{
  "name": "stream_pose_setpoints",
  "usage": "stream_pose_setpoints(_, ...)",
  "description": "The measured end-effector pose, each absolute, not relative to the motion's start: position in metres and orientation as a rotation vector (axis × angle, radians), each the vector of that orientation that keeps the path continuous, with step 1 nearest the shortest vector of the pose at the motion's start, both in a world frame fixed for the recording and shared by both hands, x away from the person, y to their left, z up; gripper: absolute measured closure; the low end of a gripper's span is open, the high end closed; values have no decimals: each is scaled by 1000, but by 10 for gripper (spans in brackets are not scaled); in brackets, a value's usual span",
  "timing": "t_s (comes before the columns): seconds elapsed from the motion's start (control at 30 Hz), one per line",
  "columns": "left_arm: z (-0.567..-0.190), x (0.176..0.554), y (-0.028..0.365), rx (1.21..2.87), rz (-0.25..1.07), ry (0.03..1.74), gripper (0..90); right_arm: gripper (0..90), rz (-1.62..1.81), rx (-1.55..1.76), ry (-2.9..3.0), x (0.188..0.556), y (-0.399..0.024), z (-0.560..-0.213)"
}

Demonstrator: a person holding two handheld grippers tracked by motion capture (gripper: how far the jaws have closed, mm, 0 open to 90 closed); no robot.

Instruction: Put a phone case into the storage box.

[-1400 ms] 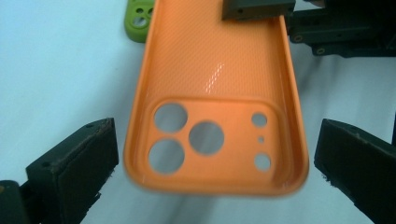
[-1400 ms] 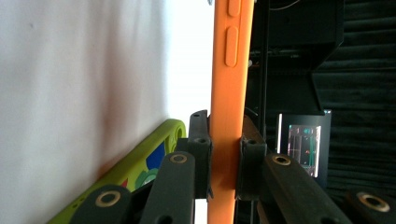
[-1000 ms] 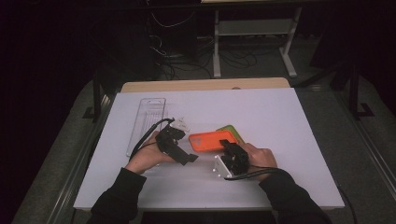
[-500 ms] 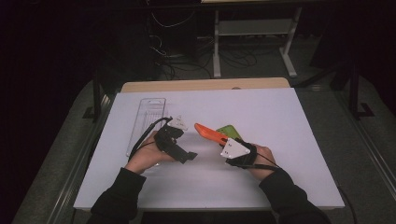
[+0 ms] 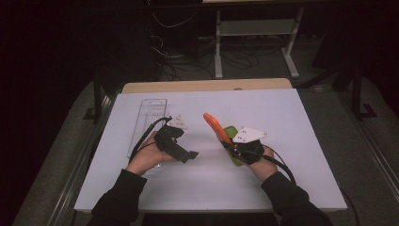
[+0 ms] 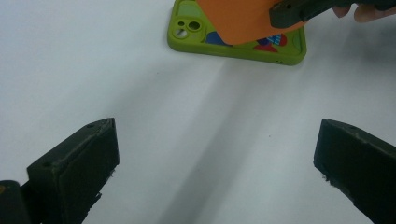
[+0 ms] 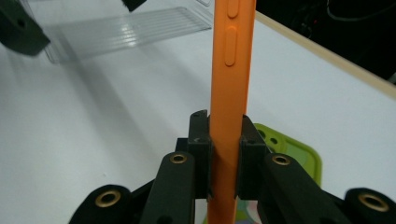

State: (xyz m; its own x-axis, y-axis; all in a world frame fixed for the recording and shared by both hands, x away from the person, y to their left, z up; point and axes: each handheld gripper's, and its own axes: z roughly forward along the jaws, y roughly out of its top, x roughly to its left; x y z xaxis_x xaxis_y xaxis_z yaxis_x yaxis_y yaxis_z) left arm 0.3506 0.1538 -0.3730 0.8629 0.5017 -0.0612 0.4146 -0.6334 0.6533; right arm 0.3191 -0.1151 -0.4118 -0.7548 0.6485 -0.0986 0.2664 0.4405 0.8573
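The right gripper (image 7: 224, 140) has its jaws clamped on the edge of an orange phone case (image 7: 232, 70) — held upright and lifted off the white table (image 5: 291, 117), above a green phone case (image 6: 289, 51) lying flat. The left gripper (image 6: 215, 158) rests low over bare table — jaws spread wide, nothing between them. A clear plastic tray (image 5: 148, 117) lies beside the left hand (image 5: 146, 157).

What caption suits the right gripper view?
Right gripper clamps an orange phone case edge-on above a green case.
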Motion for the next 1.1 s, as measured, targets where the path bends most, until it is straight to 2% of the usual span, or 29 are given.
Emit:
stream_pose_setpoints(0.4,-372,352,154,2277,170,696,0,783,1516,1068,2246,328,-128,-411)
stream_pose_setpoints(0.7,-363,358,156,2138,193,709,0,783,1555,1064,2247,326,-121,-412)
stream_pose_setpoints(0.87,-358,363,151,2024,165,725,0,783,1574,1056,2257,323,-114,-411)
stream_pose_setpoints(1.1,-358,369,140,1962,132,707,0,783,1605,1016,2269,320,-103,-410)
